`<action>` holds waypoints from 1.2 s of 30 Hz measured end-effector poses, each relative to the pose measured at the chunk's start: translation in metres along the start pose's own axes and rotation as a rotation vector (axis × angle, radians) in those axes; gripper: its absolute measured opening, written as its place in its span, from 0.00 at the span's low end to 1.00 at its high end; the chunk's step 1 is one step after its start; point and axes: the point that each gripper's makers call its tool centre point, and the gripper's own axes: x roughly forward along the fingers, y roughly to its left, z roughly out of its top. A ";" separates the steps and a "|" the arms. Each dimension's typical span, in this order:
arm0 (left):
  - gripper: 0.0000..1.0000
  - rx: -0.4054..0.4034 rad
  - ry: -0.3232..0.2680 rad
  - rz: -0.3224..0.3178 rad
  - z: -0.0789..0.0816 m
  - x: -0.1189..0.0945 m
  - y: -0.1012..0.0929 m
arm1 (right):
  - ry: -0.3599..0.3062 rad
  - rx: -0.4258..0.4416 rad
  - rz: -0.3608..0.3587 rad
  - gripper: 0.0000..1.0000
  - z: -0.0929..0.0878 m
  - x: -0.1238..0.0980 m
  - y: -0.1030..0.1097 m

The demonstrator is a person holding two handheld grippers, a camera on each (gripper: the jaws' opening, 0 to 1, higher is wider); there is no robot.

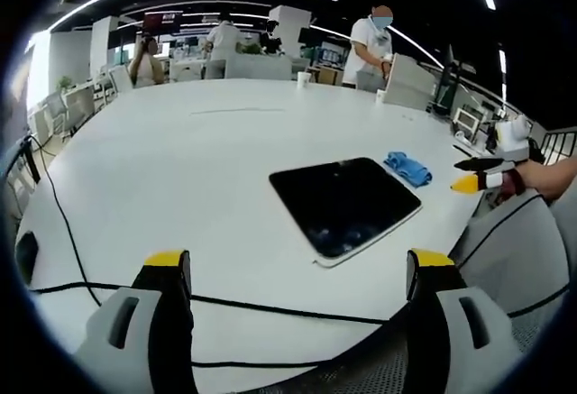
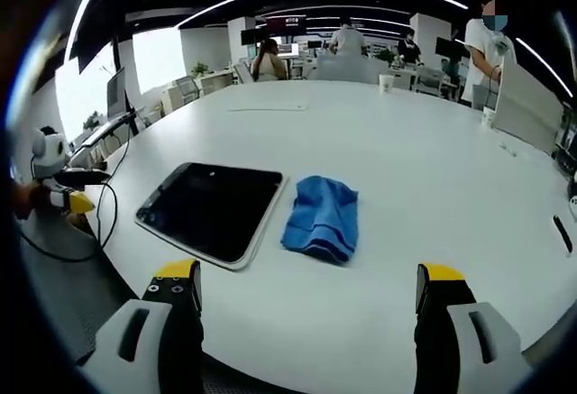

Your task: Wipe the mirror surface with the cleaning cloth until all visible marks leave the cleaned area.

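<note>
Mirror and cloth lie side by side on the big white table, both grippers held back from them with nothing in their jaws.

The mirror (image 2: 212,211), a dark rounded rectangle with a pale rim, lies flat near the table (image 2: 406,160) edge; its surface reads almost black, with faint pale flecks in the left gripper view (image 1: 345,205) too small to tell marks from reflections. The blue cleaning cloth (image 2: 321,217) sits crumpled just beside the mirror's long edge; whether it touches the rim is hard to say. The right gripper (image 2: 306,308) has its jaws spread wide, and the left gripper (image 1: 299,297) likewise, both cut off by the frame bottom. Black cables (image 1: 270,308) cross the table in front of the left jaws. Far across the room, people (image 1: 371,47) stand at desks.
</note>
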 end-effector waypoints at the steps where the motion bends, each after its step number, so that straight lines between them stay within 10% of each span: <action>1: 0.99 -0.001 -0.005 0.002 0.001 -0.001 0.001 | 0.003 -0.010 -0.005 0.98 0.002 -0.001 0.000; 18: 0.99 -0.003 0.011 0.000 -0.003 0.000 0.002 | 0.052 0.075 0.036 0.78 0.094 0.027 -0.023; 24: 0.99 0.002 0.019 -0.004 -0.004 0.001 0.002 | 0.237 -0.007 0.075 0.60 0.074 0.045 -0.019; 36: 0.99 -0.003 0.022 -0.002 -0.005 0.002 0.003 | 0.335 0.029 0.082 0.20 0.036 0.093 -0.021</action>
